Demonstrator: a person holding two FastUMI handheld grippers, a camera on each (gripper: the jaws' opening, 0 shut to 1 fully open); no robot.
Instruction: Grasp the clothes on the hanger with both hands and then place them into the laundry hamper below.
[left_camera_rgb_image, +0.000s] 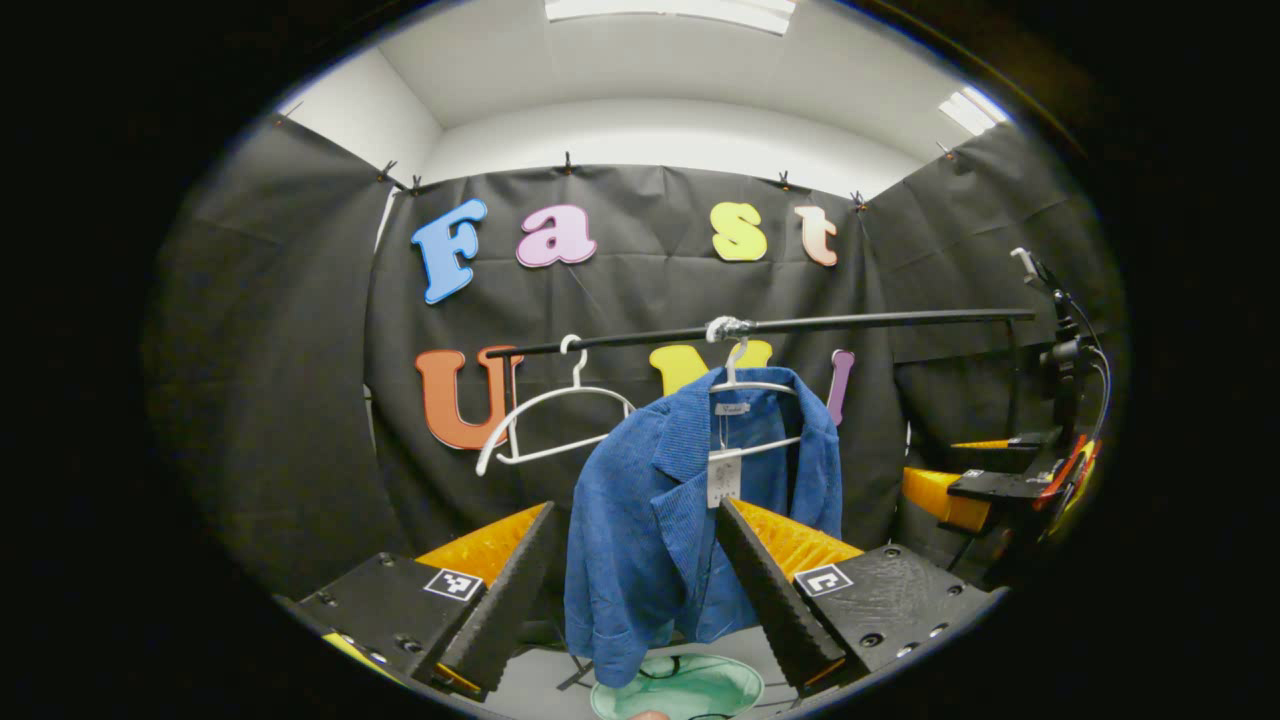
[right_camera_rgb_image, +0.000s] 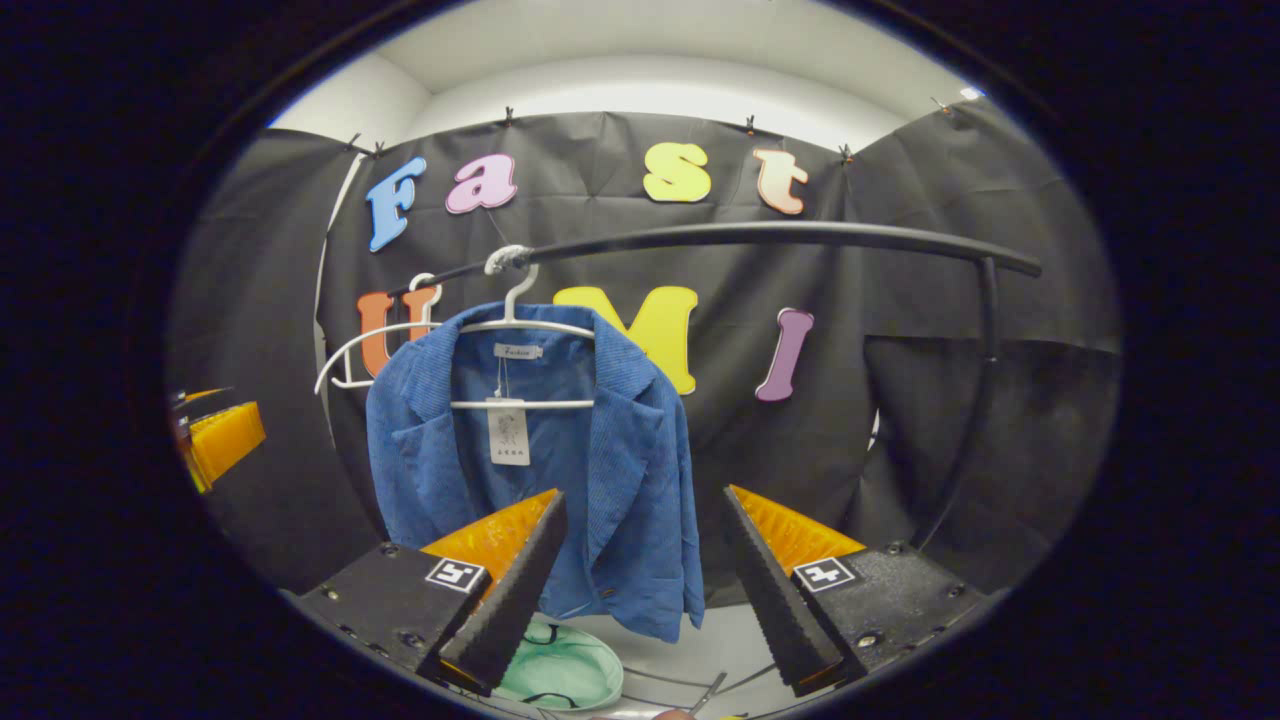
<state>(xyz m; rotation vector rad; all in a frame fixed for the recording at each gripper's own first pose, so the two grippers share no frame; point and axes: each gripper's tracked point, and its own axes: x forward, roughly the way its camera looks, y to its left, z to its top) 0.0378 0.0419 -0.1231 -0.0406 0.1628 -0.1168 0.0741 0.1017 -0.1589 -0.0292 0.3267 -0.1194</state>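
Note:
A blue jacket (left_camera_rgb_image: 660, 510) (right_camera_rgb_image: 610, 470) hangs on a white hanger (left_camera_rgb_image: 745, 385) (right_camera_rgb_image: 520, 330) from a black rail (left_camera_rgb_image: 800, 325) (right_camera_rgb_image: 760, 235), a paper tag dangling at its collar. My left gripper (left_camera_rgb_image: 635, 590) is open, its fingers framing the jacket's lower half from a distance. The right gripper (right_camera_rgb_image: 645, 585) is open too, with the jacket's right hem between and beyond its fingers. Under the jacket stands the pale green laundry hamper (left_camera_rgb_image: 690, 690) (right_camera_rgb_image: 560, 670). In the left gripper view the right gripper (left_camera_rgb_image: 1000, 490) appears off to the right; in the right gripper view the left gripper (right_camera_rgb_image: 215, 440) peeks in at the left.
An empty white hanger (left_camera_rgb_image: 550, 420) (right_camera_rgb_image: 345, 365) hangs on the rail left of the jacket. The rail's upright (right_camera_rgb_image: 975, 400) curves down on the right. A camera stand (left_camera_rgb_image: 1060, 350) rises at the far right of the left gripper view. Black cloth walls close off the booth.

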